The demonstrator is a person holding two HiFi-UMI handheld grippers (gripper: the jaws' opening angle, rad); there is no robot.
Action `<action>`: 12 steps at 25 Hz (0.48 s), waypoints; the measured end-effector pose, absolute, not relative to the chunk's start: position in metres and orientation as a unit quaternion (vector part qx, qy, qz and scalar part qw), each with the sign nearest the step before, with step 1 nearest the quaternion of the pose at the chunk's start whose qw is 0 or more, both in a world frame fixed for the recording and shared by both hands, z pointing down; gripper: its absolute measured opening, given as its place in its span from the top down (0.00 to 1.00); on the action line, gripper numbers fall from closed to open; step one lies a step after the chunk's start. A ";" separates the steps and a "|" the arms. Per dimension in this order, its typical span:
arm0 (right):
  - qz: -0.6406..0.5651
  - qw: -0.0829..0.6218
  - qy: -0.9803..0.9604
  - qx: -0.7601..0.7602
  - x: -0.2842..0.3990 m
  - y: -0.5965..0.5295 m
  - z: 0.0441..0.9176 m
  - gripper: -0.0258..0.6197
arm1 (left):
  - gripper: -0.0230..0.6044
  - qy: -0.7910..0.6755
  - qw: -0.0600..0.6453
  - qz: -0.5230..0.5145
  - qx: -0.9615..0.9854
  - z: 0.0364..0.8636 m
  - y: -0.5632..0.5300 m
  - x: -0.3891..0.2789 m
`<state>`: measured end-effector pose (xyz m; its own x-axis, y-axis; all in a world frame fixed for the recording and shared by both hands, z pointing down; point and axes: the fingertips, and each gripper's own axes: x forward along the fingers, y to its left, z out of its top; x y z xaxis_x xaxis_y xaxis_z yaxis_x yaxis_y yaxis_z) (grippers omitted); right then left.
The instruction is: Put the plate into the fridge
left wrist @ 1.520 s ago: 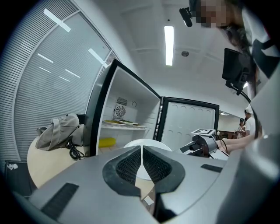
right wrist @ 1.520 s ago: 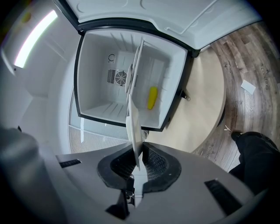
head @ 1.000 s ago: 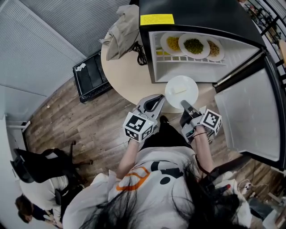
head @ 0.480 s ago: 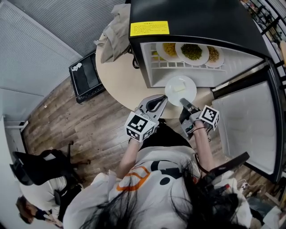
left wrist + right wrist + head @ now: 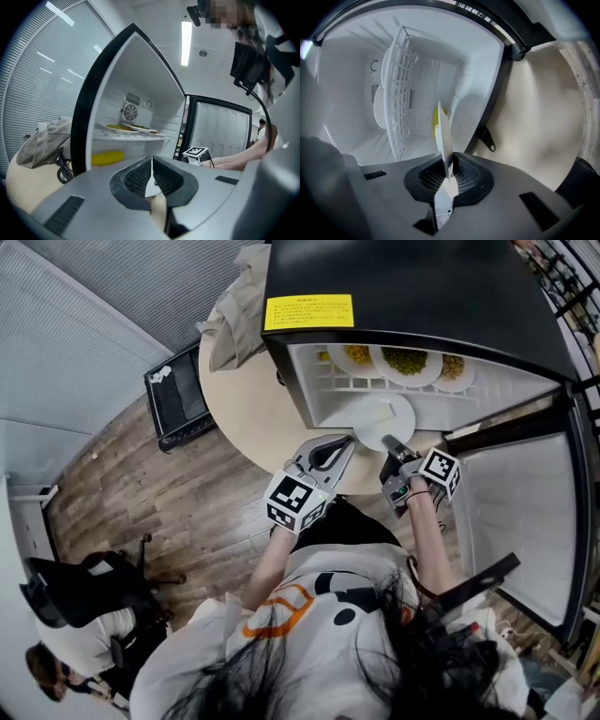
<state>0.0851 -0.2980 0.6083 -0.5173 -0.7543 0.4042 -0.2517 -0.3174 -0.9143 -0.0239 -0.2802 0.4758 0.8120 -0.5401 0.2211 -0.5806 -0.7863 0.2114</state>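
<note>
The plate [image 5: 382, 418] is pinched by its near rim in the right gripper [image 5: 389, 442], whose pads are pressed onto the rim from both sides. It is held at the mouth of the fridge [image 5: 412, 296], its far edge just under the front of the shelf [image 5: 375, 385]. The left gripper [image 5: 345, 444] is pressed together on nothing and is held at 9 o'clock of the plate, just beside it, over the desk [image 5: 253, 409].

The step in hand is judged to be the sliding of the plate into the space under the shelf. The plate is best kept level and low, so that its far edge is passed beneath the shelf front and not knocked against it. The push should be made straight toward 12 o'clock, clear of the door [image 5: 525, 512] that stands open at 3 o'clock. The rim should be let go only once the plate is borne by the fridge floor.

The shelf is taken up by three plates of food [image 5: 408, 362]: yellow, green and brownish. In the space beneath it a yellow thing [image 5: 107, 158] is seen toward the back; what it is cannot be told. It should be allowed for when the plate is set down.
</note>
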 end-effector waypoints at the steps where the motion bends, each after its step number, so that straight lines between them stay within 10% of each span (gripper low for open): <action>1: -0.674 0.186 0.551 -0.456 0.085 -0.301 0.609 0.91 | 0.93 -0.298 0.135 0.075 0.942 0.476 -0.282 -0.023; 12: -0.673 0.175 0.538 -0.476 0.090 -0.323 0.627 0.91 | 0.93 -0.305 0.138 0.079 0.939 0.475 -0.283 -0.026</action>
<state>0.0896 -0.3234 0.6271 -0.4855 -0.7477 0.4531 -0.2769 -0.3600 -0.8909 -0.0258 -0.2828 0.4752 0.8016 -0.5509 0.2322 -0.5944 -0.7762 0.2101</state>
